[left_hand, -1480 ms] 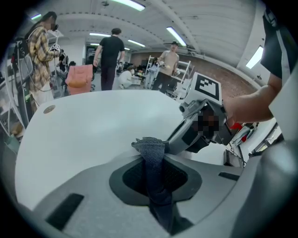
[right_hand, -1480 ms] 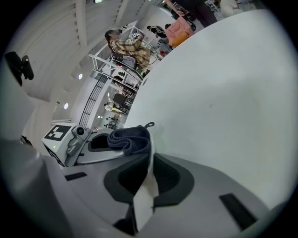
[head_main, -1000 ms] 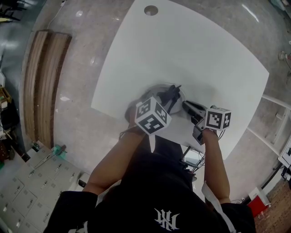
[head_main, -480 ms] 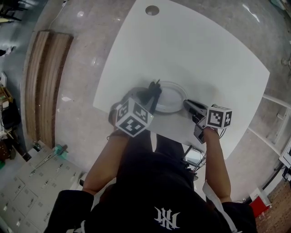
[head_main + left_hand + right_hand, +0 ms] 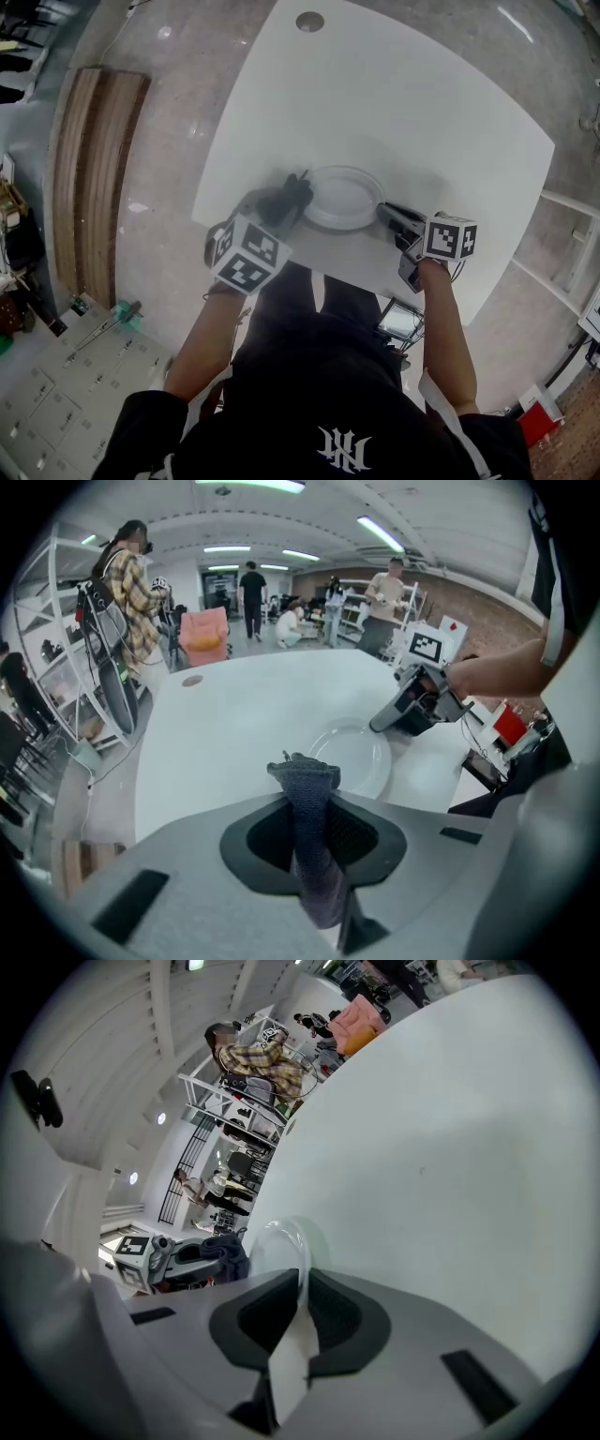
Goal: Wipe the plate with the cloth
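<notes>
A white plate (image 5: 344, 197) lies near the front edge of the white table (image 5: 403, 103). My left gripper (image 5: 298, 187) is shut on a dark grey cloth (image 5: 307, 803), which bunches out past the jaws. It hangs over the table just left of the plate, off the plate's rim. My right gripper (image 5: 382, 208) is shut on the plate's right rim (image 5: 300, 1283), with the thin white edge caught between its pads. The left gripper view shows the plate (image 5: 361, 757) ahead and the right gripper (image 5: 412, 710) at its far side.
A round cable hole (image 5: 309, 21) sits at the table's far edge. A wooden bench (image 5: 89, 169) stands on the floor to the left. Several people and shelves (image 5: 112, 602) are in the room beyond the table.
My left gripper has drawn the cloth leftward across the plate and off its left edge, rising a little. The right gripper and the plate have stayed put.
</notes>
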